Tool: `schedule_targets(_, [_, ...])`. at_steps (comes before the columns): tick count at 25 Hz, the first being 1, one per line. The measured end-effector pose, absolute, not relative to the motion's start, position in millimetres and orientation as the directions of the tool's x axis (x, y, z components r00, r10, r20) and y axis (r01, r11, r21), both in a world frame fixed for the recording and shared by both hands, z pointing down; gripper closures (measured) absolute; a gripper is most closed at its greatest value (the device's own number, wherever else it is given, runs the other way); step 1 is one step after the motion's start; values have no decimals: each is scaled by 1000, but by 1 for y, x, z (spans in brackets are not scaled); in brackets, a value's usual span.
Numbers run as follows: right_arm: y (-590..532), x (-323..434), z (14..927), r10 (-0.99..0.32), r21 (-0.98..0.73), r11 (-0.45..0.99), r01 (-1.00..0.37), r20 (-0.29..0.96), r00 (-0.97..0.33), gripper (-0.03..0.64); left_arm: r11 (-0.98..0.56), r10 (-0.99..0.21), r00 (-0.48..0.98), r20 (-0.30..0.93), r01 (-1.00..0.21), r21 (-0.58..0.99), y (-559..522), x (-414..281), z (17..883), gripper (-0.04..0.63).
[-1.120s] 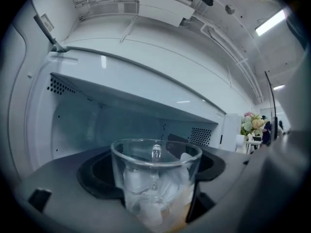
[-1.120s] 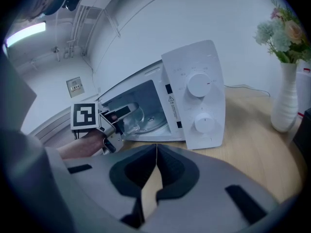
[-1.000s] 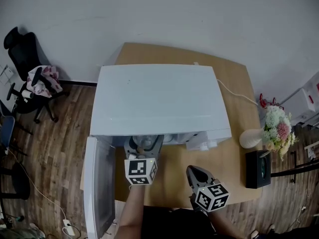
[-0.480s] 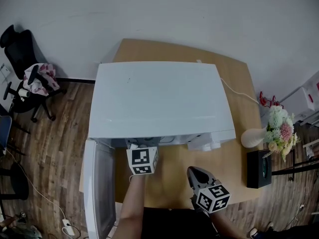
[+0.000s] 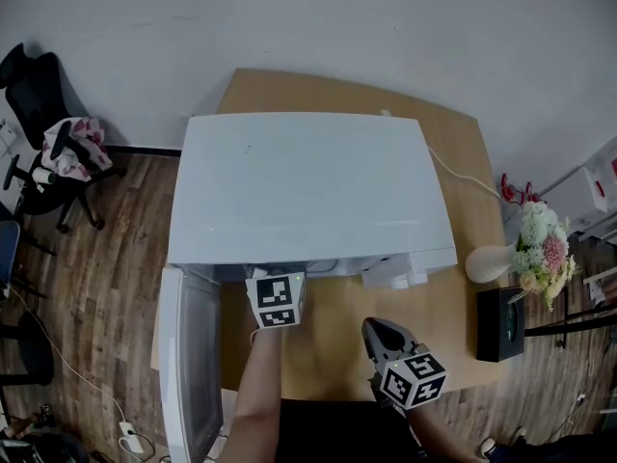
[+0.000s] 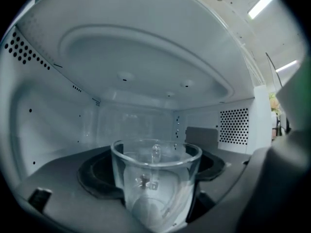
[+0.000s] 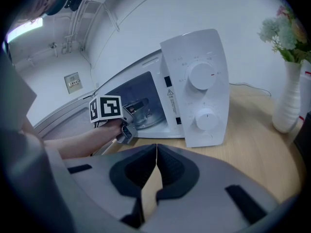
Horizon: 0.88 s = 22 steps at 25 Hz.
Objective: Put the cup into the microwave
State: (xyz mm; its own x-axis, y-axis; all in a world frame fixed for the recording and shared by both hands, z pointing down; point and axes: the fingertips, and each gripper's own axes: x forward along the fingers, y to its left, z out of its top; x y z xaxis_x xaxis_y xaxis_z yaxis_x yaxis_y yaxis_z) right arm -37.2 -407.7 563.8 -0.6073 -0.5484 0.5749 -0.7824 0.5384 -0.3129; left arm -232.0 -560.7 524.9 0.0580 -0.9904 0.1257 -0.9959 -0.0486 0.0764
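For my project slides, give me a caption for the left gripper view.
Left gripper holds a clear glass cup inside the white microwave cavity.

No word or number can be read anywhere. The microwave (image 7: 194,81) carries the only print: faint markings ring the upper dial (image 7: 200,75) and the lower dial (image 7: 206,118), too small to make out. A warning-triangle label (image 7: 169,92) sits on its front frame at nine o'clock from the upper dial, and the lines beneath it are illegible. Each claw's cube bears black-and-white square code patterns, not letters — the left cube (image 5: 277,300) and the right cube (image 5: 412,378). A small wall plate (image 7: 73,83), at ten o'clock from the left cube in the right gripper view, shows only blurred marks.
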Motion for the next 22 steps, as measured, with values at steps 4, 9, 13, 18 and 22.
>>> schedule_targets(4, [-407, -36, 563, -553, -312, 536, -784, 572, -606, 621, -43, -989, 50, 139, -997, 57, -560, -232, 526, 189])
schedule_targets(9, [-405, -32, 561, -562, -311, 530, -789, 568, -601, 621, -44, -987, 51, 153, -998, 49, -557, -230, 527, 189])
schedule_targets(13, [-402, -29, 561, -567, -311, 524, -793, 568, -597, 621, -52, -986, 60, 153, -997, 53, -553, -229, 529, 189])
schedule_targets(18, [-395, -34, 563, -557, -316, 530, -787, 570, -604, 621, -51, -985, 60, 163, -997, 56, -551, -230, 531, 189])
schedule_targets(22, [-391, -37, 563, -553, -318, 535, -782, 568, -609, 621, -51, -984, 60, 170, -997, 56, -550, -230, 531, 189])
